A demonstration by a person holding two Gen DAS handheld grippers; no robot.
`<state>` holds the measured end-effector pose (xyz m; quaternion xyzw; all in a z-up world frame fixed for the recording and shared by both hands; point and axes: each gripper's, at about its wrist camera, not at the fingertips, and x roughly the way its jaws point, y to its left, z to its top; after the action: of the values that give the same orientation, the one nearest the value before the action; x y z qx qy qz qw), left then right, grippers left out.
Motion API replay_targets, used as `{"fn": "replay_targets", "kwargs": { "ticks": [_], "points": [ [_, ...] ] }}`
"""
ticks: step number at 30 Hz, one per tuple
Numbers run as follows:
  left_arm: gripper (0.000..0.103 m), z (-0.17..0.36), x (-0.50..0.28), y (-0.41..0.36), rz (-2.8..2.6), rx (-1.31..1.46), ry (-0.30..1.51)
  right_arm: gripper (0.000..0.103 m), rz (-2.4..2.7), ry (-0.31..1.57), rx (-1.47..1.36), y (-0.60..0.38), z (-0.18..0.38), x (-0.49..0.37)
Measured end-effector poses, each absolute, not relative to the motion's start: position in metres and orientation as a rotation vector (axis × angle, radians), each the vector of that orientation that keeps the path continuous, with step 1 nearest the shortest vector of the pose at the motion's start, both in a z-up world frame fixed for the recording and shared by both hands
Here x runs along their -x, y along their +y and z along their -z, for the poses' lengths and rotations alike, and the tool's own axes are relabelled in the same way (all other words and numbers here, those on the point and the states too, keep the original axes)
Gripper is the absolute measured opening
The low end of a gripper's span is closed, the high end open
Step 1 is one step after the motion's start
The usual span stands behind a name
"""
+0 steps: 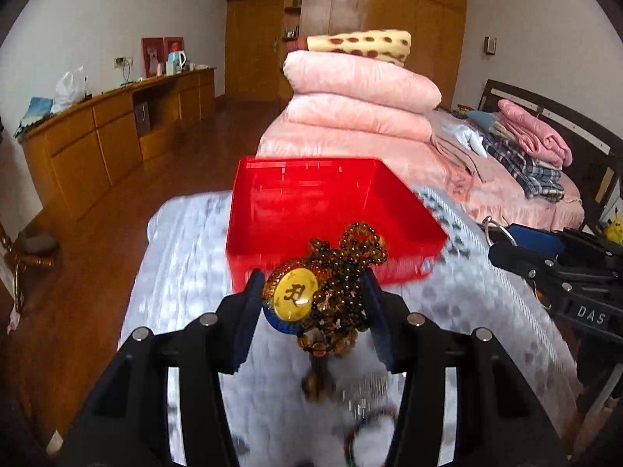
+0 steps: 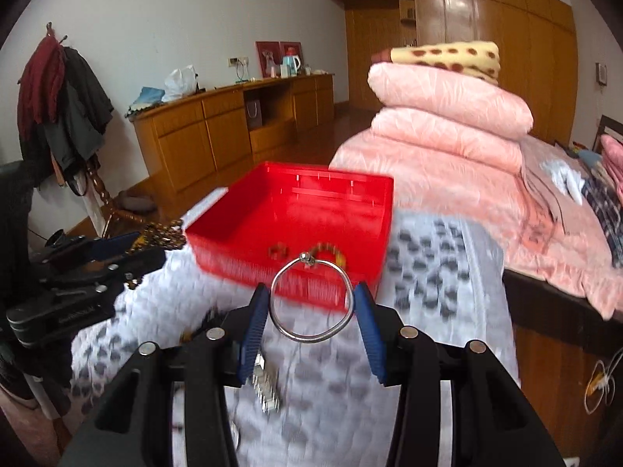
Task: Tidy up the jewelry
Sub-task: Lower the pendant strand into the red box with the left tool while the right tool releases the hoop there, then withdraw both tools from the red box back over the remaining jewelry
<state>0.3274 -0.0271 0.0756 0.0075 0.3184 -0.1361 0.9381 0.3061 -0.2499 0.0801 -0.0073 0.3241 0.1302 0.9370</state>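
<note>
- Blur first: your white quilted cover with grey patches (image 2: 424,272) is smeared in both wrist views, so the small things lying on it are hard to read. A silvery linked piece (image 2: 266,393) lies below your right gripper, and something beaded (image 1: 366,420) lies under your left; you can't make out more than that.
- Your left gripper (image 1: 313,295) has its blue pads pinching a bundle of amber-brown bead strands (image 1: 350,272) with a round yellow pendant (image 1: 293,296). The pendant's face, with a dark character on it, is turned toward the camera. Loose strands hang down out of the grip and blur out below.
- Your right gripper (image 2: 311,303) is clamped on a silver bangle (image 2: 311,299), one pad on each side of the ring. Its small clasp knob is at the top, farthest from the camera, and the ring's plane tilts toward the lens.
- Both pieces are held in the air on the near side of the red plastic tray (image 1: 296,194), which sits on the quilted cover.
- Inside the tray, the right view shows two small beaded rings (image 2: 331,251) near the front wall, partly hidden behind the bangle.
- The right gripper's body is cut off at the left view's right edge.
</note>
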Motion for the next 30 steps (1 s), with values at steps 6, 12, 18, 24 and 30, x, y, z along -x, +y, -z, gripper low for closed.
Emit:
{"fn": "replay_targets", "kwargs": {
  "ticks": [6, 12, 18, 24, 30],
  "points": [
    [0.048, -0.082, -0.378, -0.037, 0.276, -0.012, 0.658, 0.045, -0.261, 0.681, 0.005, -0.248, -0.083, -0.357],
    [0.048, -0.056, -0.433, -0.045, 0.268, -0.007, 0.749, 0.045, -0.248, 0.77, -0.005, -0.248, -0.057, -0.408],
    [0.048, -0.034, -0.453, -0.044, 0.264, -0.005, 0.799, 0.045, -0.233, 0.822, -0.002, -0.248, -0.036, -0.43],
    [0.051, -0.03, -0.46, -0.039, 0.267, 0.004, 0.81, 0.048, -0.23, 0.83, 0.026, -0.243, -0.031, -0.434],
    [0.061, -0.048, -0.448, -0.031, 0.26, 0.02, 0.758, 0.051, -0.224, 0.799, 0.016, -0.248, -0.041, -0.423]
  ]
}}
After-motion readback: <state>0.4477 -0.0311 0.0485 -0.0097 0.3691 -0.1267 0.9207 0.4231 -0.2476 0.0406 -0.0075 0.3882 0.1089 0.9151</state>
